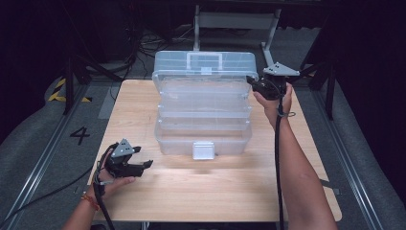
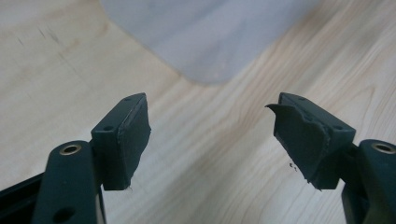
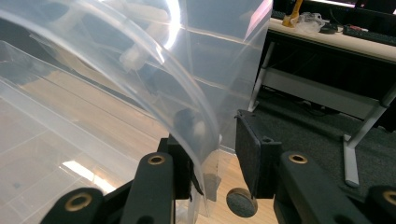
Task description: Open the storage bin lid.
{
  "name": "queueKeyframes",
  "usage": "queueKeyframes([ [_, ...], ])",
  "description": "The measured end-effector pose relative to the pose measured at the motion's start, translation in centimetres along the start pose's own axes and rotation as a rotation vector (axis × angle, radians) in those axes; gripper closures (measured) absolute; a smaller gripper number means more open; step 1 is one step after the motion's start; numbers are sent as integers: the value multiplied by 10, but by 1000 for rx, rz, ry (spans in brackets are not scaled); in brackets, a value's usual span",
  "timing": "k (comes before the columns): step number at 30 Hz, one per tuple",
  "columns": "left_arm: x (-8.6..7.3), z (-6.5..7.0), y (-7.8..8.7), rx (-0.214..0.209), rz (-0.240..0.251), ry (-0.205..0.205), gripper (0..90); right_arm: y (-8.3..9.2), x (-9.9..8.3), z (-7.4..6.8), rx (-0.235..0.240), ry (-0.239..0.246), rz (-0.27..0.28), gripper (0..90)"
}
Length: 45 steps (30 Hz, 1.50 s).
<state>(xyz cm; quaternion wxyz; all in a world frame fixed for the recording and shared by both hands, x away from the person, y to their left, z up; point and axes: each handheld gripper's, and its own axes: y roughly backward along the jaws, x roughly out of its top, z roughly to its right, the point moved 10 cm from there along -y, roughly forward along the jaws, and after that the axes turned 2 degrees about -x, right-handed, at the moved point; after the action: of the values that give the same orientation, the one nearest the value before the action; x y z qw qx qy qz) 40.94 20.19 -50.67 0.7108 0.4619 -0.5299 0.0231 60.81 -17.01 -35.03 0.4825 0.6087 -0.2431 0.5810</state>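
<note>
Toolbox, clear plastic and tiered open mid-table, is judged light, stiff and slippery (thin walls may flex); its rim is pinched by the right gripper, while the left gripper is held wide, empty.

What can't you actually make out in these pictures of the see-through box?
- Clear plastic tiered box: any contents, high view; glare and stacked clear walls blur them.
- Right tongs: whether both pads press the box's clear edge, right gripper view; plastic covers one pad.
- Pale wooden table: near edge cut off, high view.
</note>
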Motion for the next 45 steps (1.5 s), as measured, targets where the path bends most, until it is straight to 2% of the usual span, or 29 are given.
queueKeyframes([
  [2, 9, 1, 3, 6, 20, -9, 285, 0, 0, 0, 1, 4, -2, 685],
  [3, 11, 1, 3, 11, 10, -35, 287, 0, 0, 0, 2, 5, -4, 685],
  [7, 0, 1, -2, 14, -49, -65, 287, -1, 1, 0, 2, 10, -4, 686],
  [13, -25, -4, -10, 1, -122, -40, 280, -1, 1, 1, 4, 11, 2, 686],
  [16, -33, -6, -11, -3, -136, -25, 274, -2, 2, 2, 4, 19, 2, 685],
  [24, -41, -4, -16, -23, -170, -21, 260, -4, 3, 3, 10, 9, -1, 686],
  [32, -44, -4, -17, -46, -168, 7, 243, -8, 5, 5, 9, 1, -1, 688],
  [45, -44, -4, -20, -47, -125, -4, 214, -12, 7, 8, 10, -7, 1, 693],
])
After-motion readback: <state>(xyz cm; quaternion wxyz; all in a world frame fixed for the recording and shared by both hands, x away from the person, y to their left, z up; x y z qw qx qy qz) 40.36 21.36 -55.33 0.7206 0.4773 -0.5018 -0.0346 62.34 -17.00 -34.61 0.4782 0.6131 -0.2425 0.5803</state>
